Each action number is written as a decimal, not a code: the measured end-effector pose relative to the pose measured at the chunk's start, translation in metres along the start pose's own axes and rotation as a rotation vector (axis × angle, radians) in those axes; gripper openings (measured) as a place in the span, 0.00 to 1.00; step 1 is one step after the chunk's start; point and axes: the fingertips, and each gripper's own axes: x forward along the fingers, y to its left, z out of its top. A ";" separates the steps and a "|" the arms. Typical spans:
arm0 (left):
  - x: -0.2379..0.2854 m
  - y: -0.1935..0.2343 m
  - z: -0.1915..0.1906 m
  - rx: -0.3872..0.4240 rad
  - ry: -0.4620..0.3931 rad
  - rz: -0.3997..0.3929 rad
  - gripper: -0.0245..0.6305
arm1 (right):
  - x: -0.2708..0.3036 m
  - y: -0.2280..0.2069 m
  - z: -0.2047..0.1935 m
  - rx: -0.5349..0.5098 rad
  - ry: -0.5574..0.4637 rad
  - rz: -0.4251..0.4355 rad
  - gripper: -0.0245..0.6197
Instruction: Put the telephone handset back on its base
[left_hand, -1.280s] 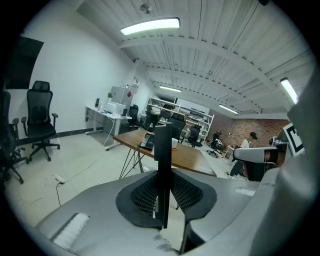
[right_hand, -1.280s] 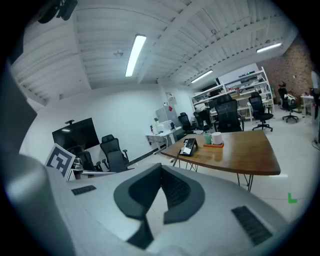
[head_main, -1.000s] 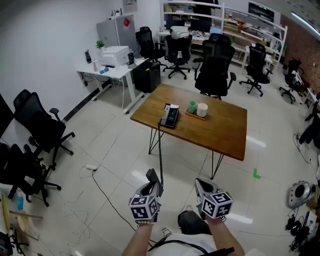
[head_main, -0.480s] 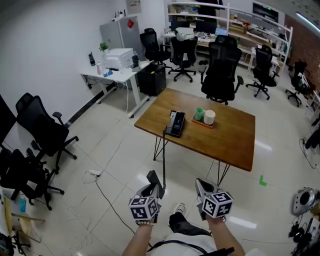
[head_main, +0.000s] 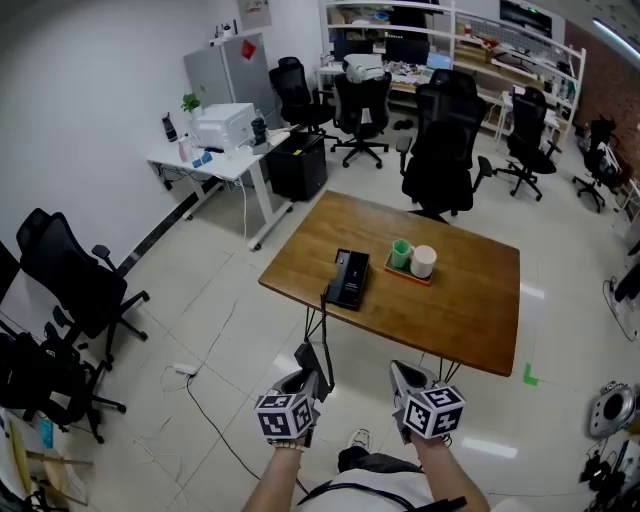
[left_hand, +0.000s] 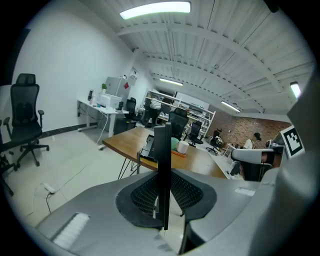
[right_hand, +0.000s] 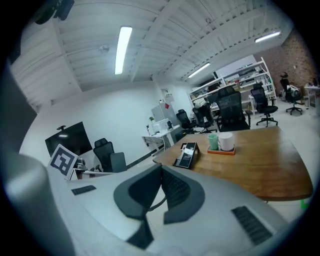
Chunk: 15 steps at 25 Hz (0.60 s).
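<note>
A black telephone base (head_main: 349, 279) lies near the left edge of a wooden table (head_main: 470, 300), some way ahead of both grippers; it also shows as the base (right_hand: 185, 155) in the right gripper view. My left gripper (head_main: 305, 378) is shut on the thin black handset (head_main: 311, 357), which stands edge-on between its jaws as the handset (left_hand: 161, 145). A cord (head_main: 322, 325) runs from the base down towards it. My right gripper (head_main: 398, 370) is shut and holds nothing. Both are held low in front of the person, over the floor.
A green cup (head_main: 401, 253) and a white cup (head_main: 424, 261) stand on a small tray beside the base. Black office chairs (head_main: 440, 150) stand behind the table and at the left (head_main: 75, 285). A white desk (head_main: 215, 150) with a printer is at the back left. A cable (head_main: 215, 400) trails over the floor.
The table with the base has come nearer and lower in the head view as the person walks towards it. Both grippers keep their place and their state.
</note>
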 end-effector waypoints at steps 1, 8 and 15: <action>0.010 0.001 0.004 0.003 0.017 -0.021 0.14 | 0.007 -0.004 0.003 0.002 0.002 0.000 0.05; 0.067 0.009 0.027 0.002 0.103 -0.116 0.14 | 0.035 -0.037 0.021 0.028 0.002 -0.009 0.05; 0.105 0.015 0.037 0.021 0.173 -0.171 0.14 | 0.063 -0.054 0.028 0.067 0.011 -0.015 0.05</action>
